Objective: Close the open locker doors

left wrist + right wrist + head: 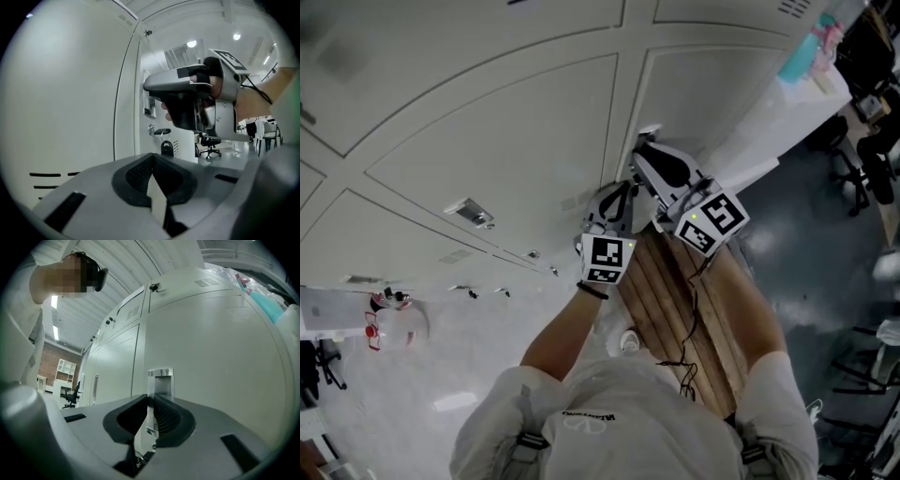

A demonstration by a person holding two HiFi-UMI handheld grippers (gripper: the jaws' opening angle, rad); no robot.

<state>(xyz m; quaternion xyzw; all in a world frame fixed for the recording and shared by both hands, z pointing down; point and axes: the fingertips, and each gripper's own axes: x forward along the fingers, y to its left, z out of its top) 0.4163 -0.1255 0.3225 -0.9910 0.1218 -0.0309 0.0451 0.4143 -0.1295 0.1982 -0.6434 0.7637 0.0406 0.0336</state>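
Observation:
In the right gripper view my right gripper (152, 405) is shut on the chrome handle (160, 379) of a white locker door (211, 362). The head view shows that gripper (645, 142) reaching level to the door's (712, 98) left edge, where the handle (650, 130) sits. Just left of it and a little lower is my left gripper (619, 192), close to the neighbouring door (506, 159). Its jaws (153, 161) are shut with nothing between them. In the left gripper view the right gripper's body (187, 93) fills the middle, beside a flat white door (70, 93).
A wooden bench (675, 300) runs under my arms in front of the lockers. A turquoise bottle (802, 56) and other items stand on the locker top. Office chairs (862, 169) are at the right. Red-and-white items (389, 319) lie low at the left. A padlock (166, 147) hangs farther along.

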